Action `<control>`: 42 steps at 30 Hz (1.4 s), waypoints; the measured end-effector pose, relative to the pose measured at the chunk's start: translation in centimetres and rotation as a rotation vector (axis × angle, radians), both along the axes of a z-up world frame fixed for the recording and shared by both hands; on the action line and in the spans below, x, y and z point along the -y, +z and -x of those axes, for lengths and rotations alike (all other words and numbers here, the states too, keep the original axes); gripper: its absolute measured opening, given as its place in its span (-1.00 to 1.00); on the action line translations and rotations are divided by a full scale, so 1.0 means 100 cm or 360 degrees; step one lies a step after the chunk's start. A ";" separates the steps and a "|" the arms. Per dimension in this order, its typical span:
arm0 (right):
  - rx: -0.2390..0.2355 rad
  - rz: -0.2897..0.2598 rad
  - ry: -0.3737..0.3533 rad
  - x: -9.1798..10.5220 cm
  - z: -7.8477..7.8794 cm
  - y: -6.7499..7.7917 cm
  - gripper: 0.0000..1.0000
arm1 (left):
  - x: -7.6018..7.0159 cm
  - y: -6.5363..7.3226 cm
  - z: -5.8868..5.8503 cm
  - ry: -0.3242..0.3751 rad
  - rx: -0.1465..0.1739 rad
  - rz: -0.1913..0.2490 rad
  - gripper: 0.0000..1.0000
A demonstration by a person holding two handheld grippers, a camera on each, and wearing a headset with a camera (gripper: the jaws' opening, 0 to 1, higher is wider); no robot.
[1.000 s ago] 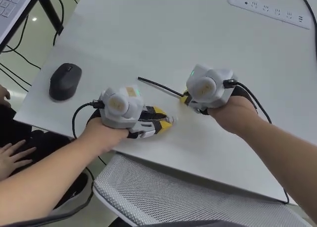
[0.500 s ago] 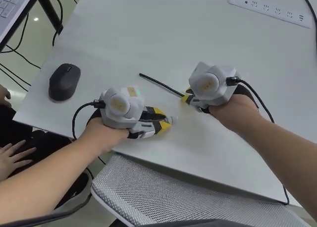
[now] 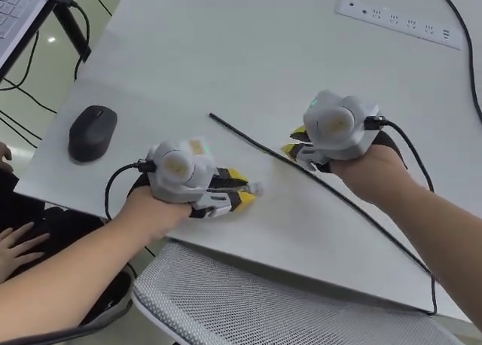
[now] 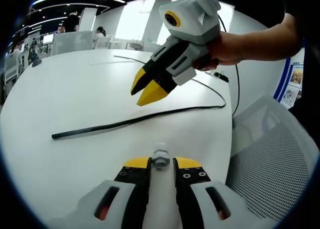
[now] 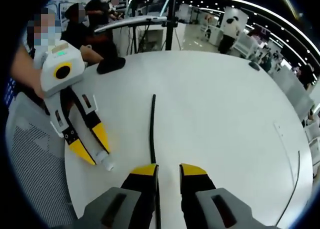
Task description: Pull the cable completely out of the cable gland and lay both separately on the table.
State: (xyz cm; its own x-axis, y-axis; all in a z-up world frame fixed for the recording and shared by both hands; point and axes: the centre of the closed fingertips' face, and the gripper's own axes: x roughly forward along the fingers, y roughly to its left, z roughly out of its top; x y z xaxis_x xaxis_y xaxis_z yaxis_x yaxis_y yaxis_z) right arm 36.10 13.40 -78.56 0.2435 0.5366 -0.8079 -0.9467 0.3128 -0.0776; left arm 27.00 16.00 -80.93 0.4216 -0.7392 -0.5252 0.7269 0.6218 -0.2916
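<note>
**Cable's clear of the gland, gland not set down yet**

The left claw [image 4: 161, 163] is clamped snug on the small pale cable gland [image 4: 160, 155], low over the counter [image 3: 226, 51] and well to the right of the mouse [image 3: 92, 132]. That's probably the anchor grip, so the gland stays put while the cable slides free. The right claw [image 5: 169, 169], farther from the mouse, has its jaws apart with nothing between them. It hovers just above the cable [image 4: 135, 120], which fits a cable meant to be left lying there. The cable is thin, black and smooth, flat on the counter in a loose diagonal. Its cut end points back toward the mouse and is apart from the gland. The gland looks like whitish plastic; ribbed or threaded, can't tell. Seems only the gland needs laying down.
</note>
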 end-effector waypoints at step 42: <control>-0.0098 -0.0497 -0.0283 0.120 0.072 0.100 -0.09 | -0.004 0.086 0.033 0.0196 0.0048 0.0078 -0.05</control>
State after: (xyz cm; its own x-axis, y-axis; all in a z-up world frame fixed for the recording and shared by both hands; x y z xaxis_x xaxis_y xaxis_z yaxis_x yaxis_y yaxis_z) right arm 28.90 1.44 -68.53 0.3112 0.7134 -0.6279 -0.8751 0.4727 0.1034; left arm 23.65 16.35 -72.32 0.5260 -0.7053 -0.4752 0.6546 0.6925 -0.3031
